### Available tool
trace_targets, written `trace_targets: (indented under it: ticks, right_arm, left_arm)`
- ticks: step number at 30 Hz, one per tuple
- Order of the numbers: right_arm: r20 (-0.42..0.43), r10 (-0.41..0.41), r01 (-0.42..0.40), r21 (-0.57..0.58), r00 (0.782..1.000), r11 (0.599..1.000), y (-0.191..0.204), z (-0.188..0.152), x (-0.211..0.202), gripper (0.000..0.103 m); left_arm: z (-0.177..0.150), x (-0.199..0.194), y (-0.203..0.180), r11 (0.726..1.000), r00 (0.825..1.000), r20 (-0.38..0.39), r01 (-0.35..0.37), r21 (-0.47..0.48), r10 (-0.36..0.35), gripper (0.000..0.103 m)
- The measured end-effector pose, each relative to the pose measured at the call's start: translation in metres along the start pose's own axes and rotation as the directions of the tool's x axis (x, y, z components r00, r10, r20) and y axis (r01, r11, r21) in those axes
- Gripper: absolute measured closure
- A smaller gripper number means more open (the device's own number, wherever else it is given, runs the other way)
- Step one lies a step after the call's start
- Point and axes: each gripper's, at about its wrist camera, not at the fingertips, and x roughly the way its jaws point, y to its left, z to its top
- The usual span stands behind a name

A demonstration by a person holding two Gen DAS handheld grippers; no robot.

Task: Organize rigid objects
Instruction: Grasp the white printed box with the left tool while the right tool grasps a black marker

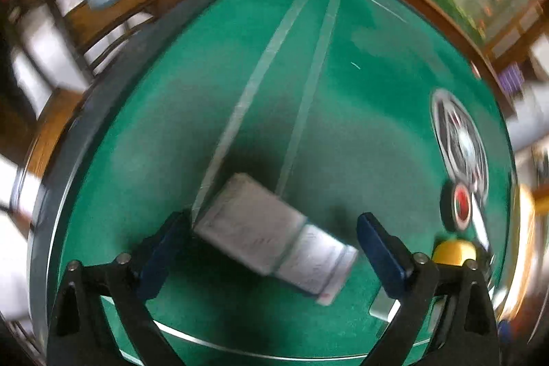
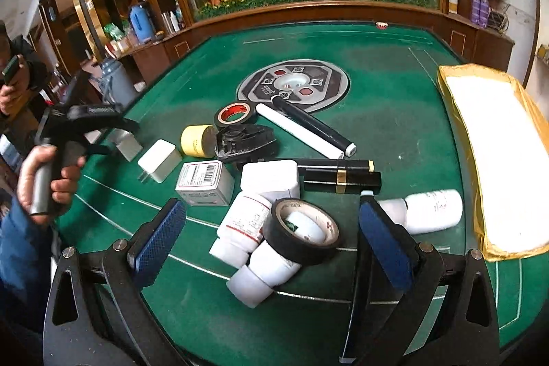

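Here, a blurred grey-and-white box (image 1: 274, 234) is lying on the green felt table (image 1: 360, 112) between the left gripper's (image 1: 271, 252) spread fingers, while the right gripper (image 2: 274, 242), fingers also apart, is framing a black tape roll (image 2: 305, 234) leaning on white bottles (image 2: 245, 225).

Both grippers (image 2: 271, 239) are showing black frames with silver screws. Blue textured pads (image 2: 156, 237) are lining the fingers (the left hand (image 2: 48, 180) is showing bare skin and a blue sleeve).

Green felt table (image 2: 394, 132), black tape roll (image 2: 305, 235)
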Motion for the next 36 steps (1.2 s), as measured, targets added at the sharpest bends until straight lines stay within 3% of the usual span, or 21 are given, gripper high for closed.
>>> trace_targets:
  ticks: [1, 2, 5, 6, 9, 12, 18, 23, 27, 30, 33, 36]
  right_arm:
    - [0.004, 0.011, -0.011, 0.015, 1.0, 1.0, -0.005, -0.002, -0.002, 0.001]
    - [0.011, 0.018, -0.018, 0.024, 1.0, 1.0, -0.009, -0.003, -0.004, 0.004]
    - [0.023, 0.021, -0.022, 0.051, 1.0, 0.998, -0.021, -0.008, -0.009, 0.007]
    - [0.031, 0.023, -0.025, 0.057, 0.999, 0.998, -0.025, -0.009, -0.011, 0.012]
    - [0.023, 0.023, -0.025, 0.056, 0.999, 0.998, -0.03, -0.012, -0.013, 0.014]
    - [0.012, 0.002, -0.003, 0.062, 1.0, 0.998, -0.037, -0.017, -0.017, 0.014]
    - [-0.031, -0.085, 0.087, 0.092, 0.996, 0.992, -0.063, -0.025, -0.025, 0.015]
    - [-0.1, -0.167, 0.172, 0.053, 0.981, 0.984, -0.073, -0.032, -0.033, 0.015]
    - [-0.16, -0.111, 0.12, 0.047, 0.981, 0.992, -0.074, -0.039, -0.024, 0.037]
    - [-0.193, -0.111, 0.116, 0.015, 0.975, 0.993, -0.064, -0.043, -0.009, 0.042]
    - [-0.214, -0.112, 0.11, -0.017, 0.971, 0.994, -0.054, -0.042, 0.006, 0.068]
    - [-0.207, -0.211, 0.197, -0.088, 0.955, 0.976, -0.044, -0.039, 0.014, 0.083]
  left_arm:
    - [-0.002, 0.001, -0.008, 0.998, 1.0, 0.01, -0.014, 0.053, 0.014, 0.02]
    - [-0.006, 0.001, -0.017, 0.995, 1.0, 0.019, -0.025, 0.097, 0.024, 0.02]
    - [-0.021, -0.001, -0.041, 0.974, 0.995, 0.014, 0.096, 0.205, -0.101, 0.02]
    - [-0.031, -0.006, -0.055, 0.953, 0.993, 0.038, 0.098, 0.285, -0.113, 0.02]
    - [-0.058, -0.019, -0.084, 0.88, 0.987, 0.081, 0.083, 0.468, -0.137, 0.02]
    - [-0.081, -0.03, -0.097, 0.824, 0.982, 0.099, 0.078, 0.562, -0.16, 0.02]
    - [-0.088, -0.035, -0.108, 0.805, 0.98, 0.106, 0.074, 0.588, -0.168, 0.02]
    - [-0.085, -0.048, -0.108, 0.795, 0.968, 0.122, 0.105, 0.597, -0.219, 0.02]
    - [-0.089, -0.055, -0.115, 0.788, 0.962, 0.129, 0.117, 0.605, -0.242, 0.02]
    - [-0.092, -0.057, -0.118, 0.782, 0.958, 0.129, 0.126, 0.61, -0.255, 0.02]
    - [-0.094, -0.061, -0.121, 0.778, 0.955, 0.128, 0.135, 0.614, -0.267, 0.02]
    - [-0.097, -0.065, -0.125, 0.772, 0.95, 0.126, 0.149, 0.618, -0.285, 0.02]
